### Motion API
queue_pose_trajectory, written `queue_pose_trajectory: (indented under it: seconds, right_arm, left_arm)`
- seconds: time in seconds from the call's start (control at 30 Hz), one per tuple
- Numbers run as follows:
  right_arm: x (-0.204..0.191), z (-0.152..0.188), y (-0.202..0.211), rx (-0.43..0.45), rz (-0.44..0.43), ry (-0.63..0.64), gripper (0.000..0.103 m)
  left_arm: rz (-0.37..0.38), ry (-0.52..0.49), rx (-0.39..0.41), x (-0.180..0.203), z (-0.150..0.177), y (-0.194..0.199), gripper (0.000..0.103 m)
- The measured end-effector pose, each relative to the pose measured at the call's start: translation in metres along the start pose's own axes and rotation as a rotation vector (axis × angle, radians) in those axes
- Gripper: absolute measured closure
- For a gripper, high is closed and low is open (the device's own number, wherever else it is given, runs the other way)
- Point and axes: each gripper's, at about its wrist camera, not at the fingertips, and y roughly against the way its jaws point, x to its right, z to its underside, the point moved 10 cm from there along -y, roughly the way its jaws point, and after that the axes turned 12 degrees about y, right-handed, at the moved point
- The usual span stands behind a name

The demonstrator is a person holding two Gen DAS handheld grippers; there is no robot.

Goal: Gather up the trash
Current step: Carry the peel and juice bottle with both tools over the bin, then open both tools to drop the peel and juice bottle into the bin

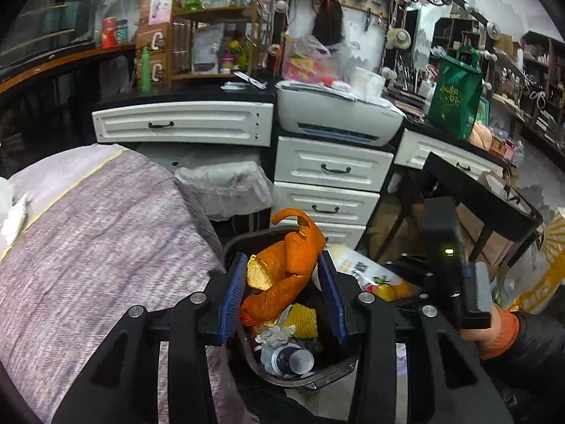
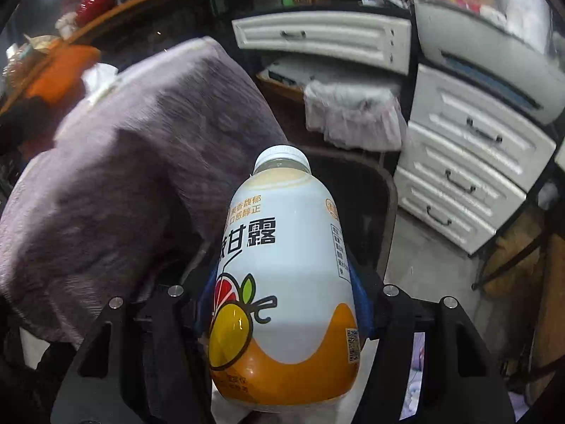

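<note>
I've got 2 loads in hand, both headed for the black bin (image 1: 243, 243) on the floor by the purple-covered bed (image 1: 99, 247).

Left hand-held gripper (image 1: 282, 293): jaws about half apart and pressed on a curl of orange peel (image 1: 286, 268), blue pads on either side of it. The peel hangs right over the bin's mouth, w/ trash already inside: a yellow foam net (image 1: 300, 319), a crumpled tissue and a small bottle lying on its side. So the bin sits straight below and slightly ahead of this gripper; I judge nothing more than letting go is needed.

Right hand-held gripper (image 2: 282, 304): jaws wide, clamped on the lower body of a juice bottle (image 2: 282, 282), white cap pointing away from me along the fingers. That long axis aims down at the bin's dark opening (image 2: 353, 190), which lies ahead and a bit right of the cap, near but not yet under it. In the left view the bottle (image 1: 374, 275) shows just beside the bin's right rim.

Left is the nearer hand, already above the opening. My call: peel goes 1st, then the bottle gets carried fwd until the cap clears the rim. Risk as I see it: both grippers crowd the same opening, and the bottle could clip the rim.

A 2nd lined bin (image 1: 226, 187) stands farther back under the counter drawers (image 1: 332, 169).
</note>
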Motion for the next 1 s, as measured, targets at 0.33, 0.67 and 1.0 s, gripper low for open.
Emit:
queue_pose_trajectory:
  seconds: [0.33,0.67,1.0]
  right_arm:
    - [0.004,0.029,-0.042,-0.078,-0.008,-0.053,0.041]
    - [0.019,0.03,-0.033,-0.056,0.02,-0.082,0.04]
    - [0.051,0.015,0.024,0.037,0.125,-0.094,0.034]
  left_arm:
    - [0.002,-0.021,-0.077,0.012,0.021,-0.03,0.062]
    - [0.004,-0.029,-0.128,0.017,0.035,-0.047,0.062]
    - [0.005,-0.047,-0.188,0.024,0.053,-0.071,0.062]
